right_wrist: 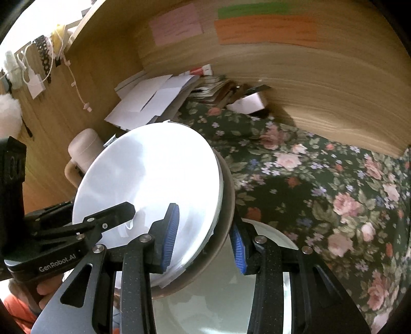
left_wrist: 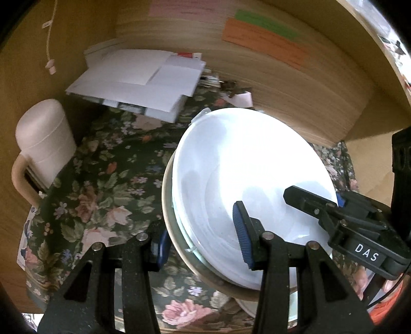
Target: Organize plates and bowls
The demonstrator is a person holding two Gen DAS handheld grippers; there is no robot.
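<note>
Both grippers pinch one stack of dishes, white plate (left_wrist: 246,179) on top, brown-rimmed bowl (right_wrist: 226,205) underneath, tilted and lifted off the floral cloth (left_wrist: 102,185) covering the desk. Left gripper (left_wrist: 203,246) clamps one rim, one pad over the plate, one under the bowl. Right gripper (right_wrist: 205,239) clamps the opposite rim likewise. Another white plate (right_wrist: 269,239) lies below. Cream jug (left_wrist: 43,144) and papers (left_wrist: 138,79) sit toward the desk's back left corner.

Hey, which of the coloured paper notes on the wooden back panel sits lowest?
The orange note. It lies directly under the green note and reaches further down the panel than the pink note, which sits apart to their left.
</note>
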